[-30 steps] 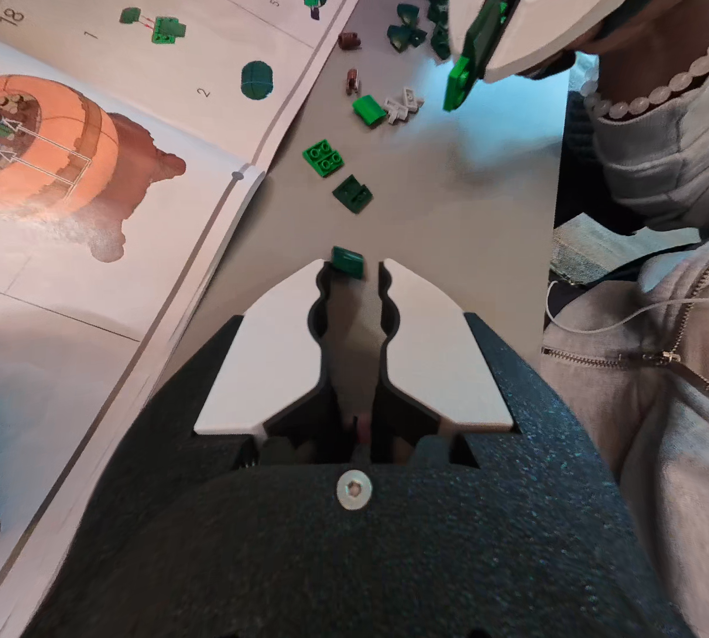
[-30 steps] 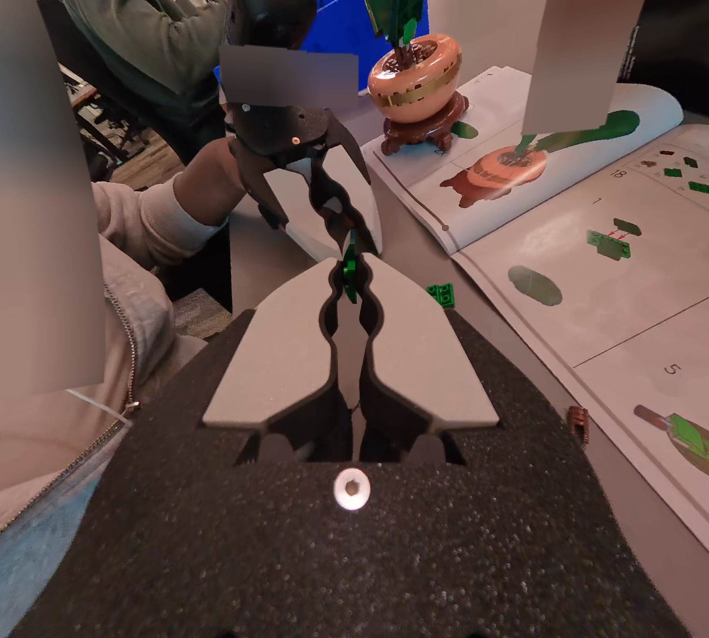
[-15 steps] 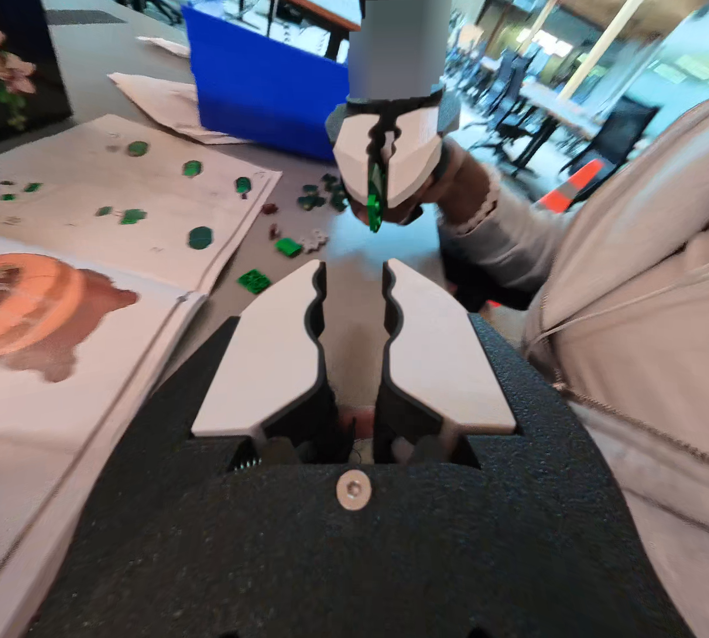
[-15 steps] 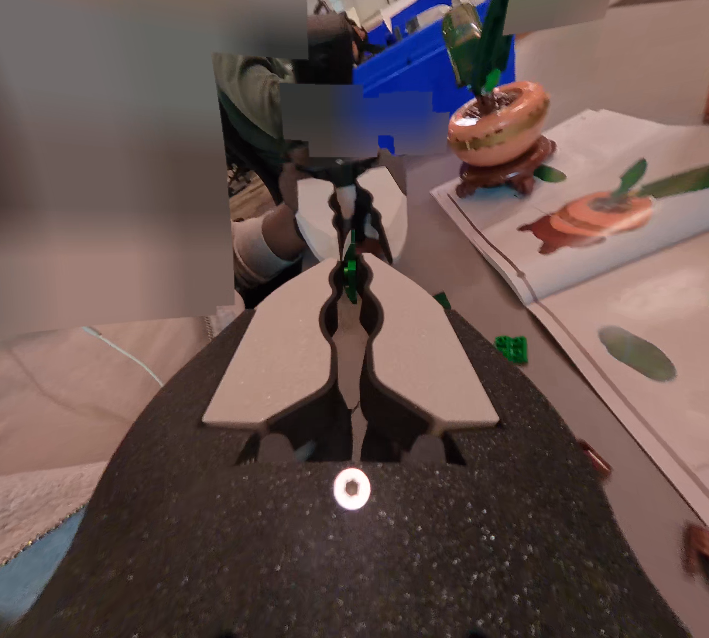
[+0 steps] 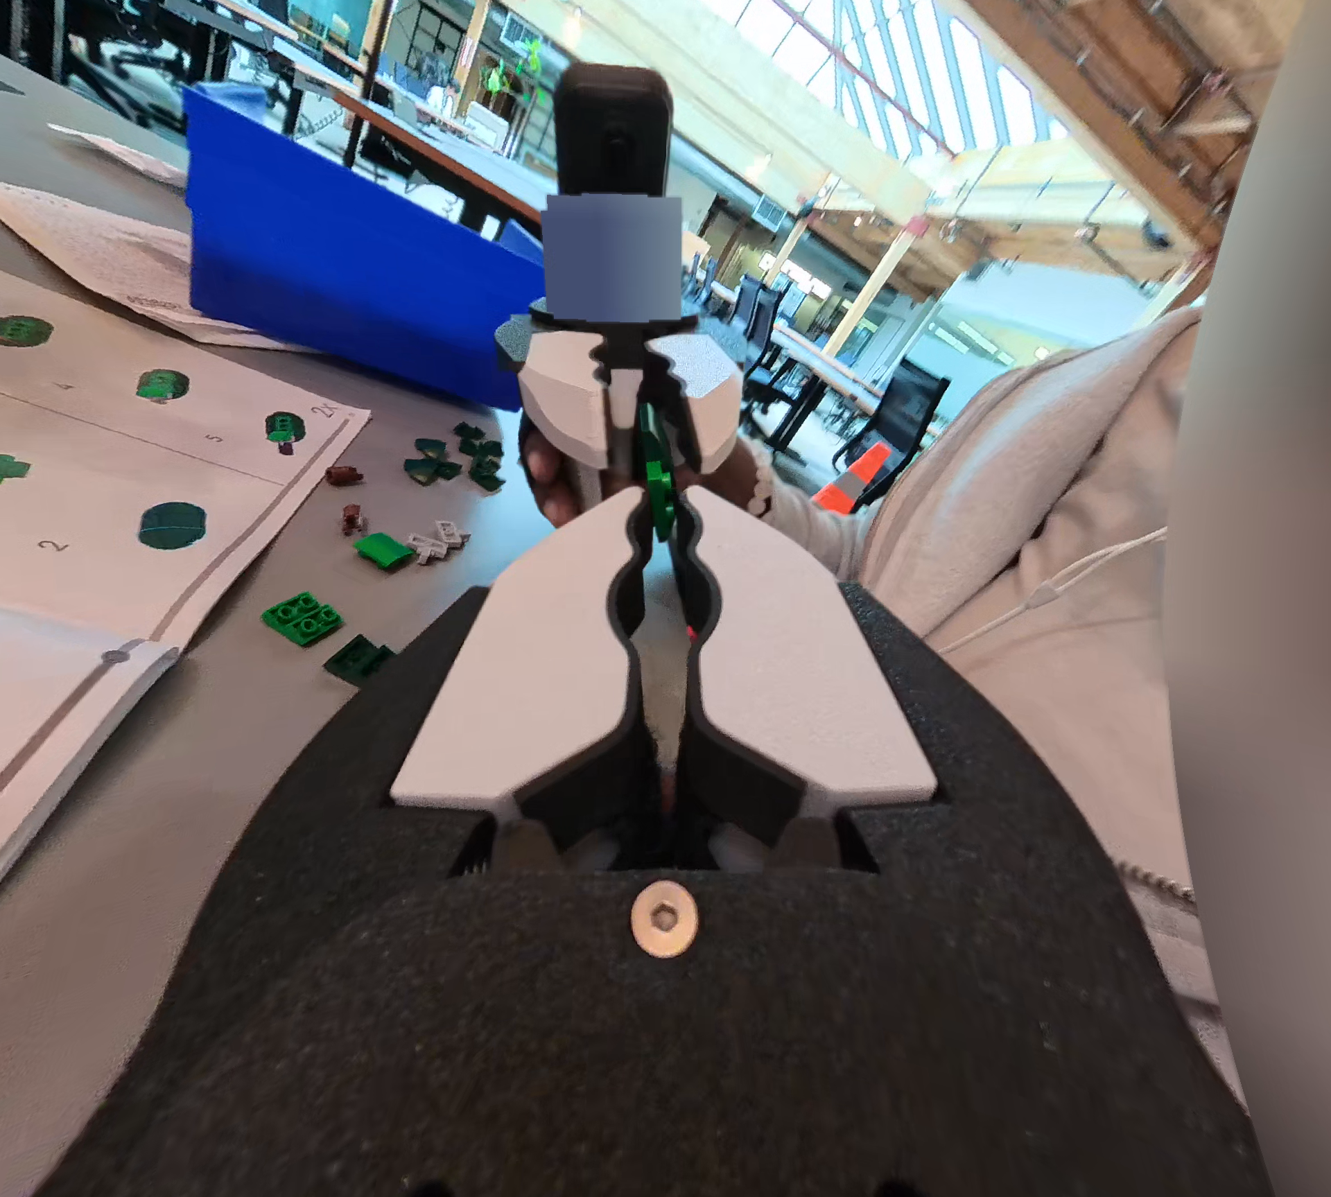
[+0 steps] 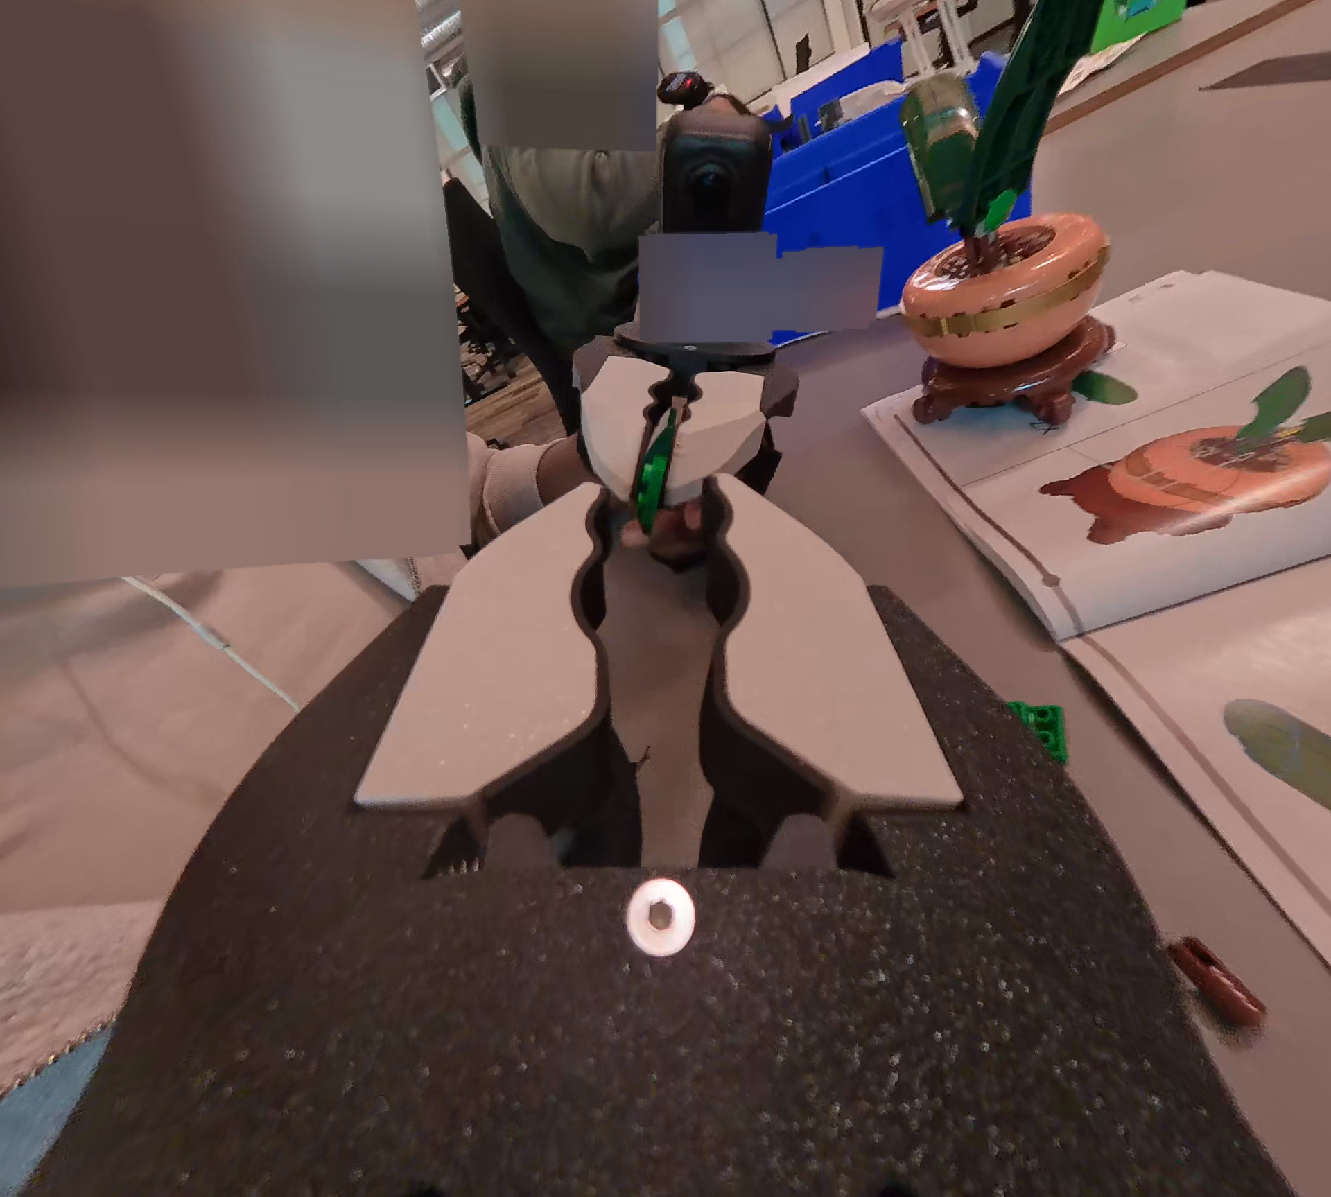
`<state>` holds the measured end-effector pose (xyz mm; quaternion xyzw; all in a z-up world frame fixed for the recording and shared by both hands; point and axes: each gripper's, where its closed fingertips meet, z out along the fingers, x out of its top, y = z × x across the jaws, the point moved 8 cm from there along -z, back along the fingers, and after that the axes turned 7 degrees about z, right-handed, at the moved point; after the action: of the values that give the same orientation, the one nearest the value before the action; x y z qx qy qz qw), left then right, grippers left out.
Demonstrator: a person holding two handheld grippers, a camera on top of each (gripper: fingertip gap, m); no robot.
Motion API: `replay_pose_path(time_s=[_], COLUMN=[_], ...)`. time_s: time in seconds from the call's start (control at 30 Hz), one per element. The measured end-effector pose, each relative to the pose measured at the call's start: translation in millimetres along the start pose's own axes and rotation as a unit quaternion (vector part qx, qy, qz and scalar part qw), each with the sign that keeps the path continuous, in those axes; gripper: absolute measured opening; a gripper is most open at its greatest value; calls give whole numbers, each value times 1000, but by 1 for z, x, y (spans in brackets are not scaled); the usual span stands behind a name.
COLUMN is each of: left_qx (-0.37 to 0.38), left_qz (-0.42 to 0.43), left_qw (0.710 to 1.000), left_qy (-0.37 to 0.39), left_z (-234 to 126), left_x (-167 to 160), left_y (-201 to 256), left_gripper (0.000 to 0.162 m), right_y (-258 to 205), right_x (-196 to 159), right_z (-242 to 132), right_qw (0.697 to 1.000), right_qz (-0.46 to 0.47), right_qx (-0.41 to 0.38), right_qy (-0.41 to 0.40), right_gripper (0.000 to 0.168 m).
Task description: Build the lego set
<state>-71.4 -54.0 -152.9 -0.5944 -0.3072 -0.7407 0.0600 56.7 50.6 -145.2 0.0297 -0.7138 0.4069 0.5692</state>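
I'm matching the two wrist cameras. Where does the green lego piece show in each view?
Left wrist view: green lego piece at centre, pinched at the left gripper tips.
Right wrist view: just above centre, in the left gripper facing the camera.
Shared landmark: blue bin.

Left gripper, white two-finger with black foam body, is facing the right gripper tip to tip, both raised above the table. Left fingers are pinching a small green plastic piece edge-on at the tips. Right fingers are standing wide apart, flanking that piece. A hand is gripping beneath the right gripper's body.
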Motion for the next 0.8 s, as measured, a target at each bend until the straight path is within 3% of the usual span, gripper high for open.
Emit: replay_pose_path(time_s=[0.23, 0.33, 0.5, 0.6, 0.73, 0.8], left_qx=[-10, -13, -23, -24, -25, -14], left_qz=[-35, -34, -26, -18, -8, -21], left_qw=[999, 999, 999, 1000, 1000, 1000], left_qy=[22, 14, 0, -3, 8, 17], left_z=[-3, 0, 0, 0, -2, -7], left_x=[-1, -4, -6, -7, -4, -2], left_y=[-6, -6, -4, -4, -2, -6], left_gripper=[4, 4, 14, 5, 5, 5], right_y=[0, 1, 0, -2, -23, -43], right_x=[-3, -6, -11, -12, 12, 32], right_z=[2, 5, 3, 4, -19, -51], right_qw=[1000, 1000, 999, 999, 981, 931], right_qz=[10, 11, 8, -5, -187, -316], right_qx=[-2, 3, -5, 2, -56, -176], right_qy=[11, 6, -44, -45, -7, 46], right_gripper=[19, 6, 6, 6, 26, 33])
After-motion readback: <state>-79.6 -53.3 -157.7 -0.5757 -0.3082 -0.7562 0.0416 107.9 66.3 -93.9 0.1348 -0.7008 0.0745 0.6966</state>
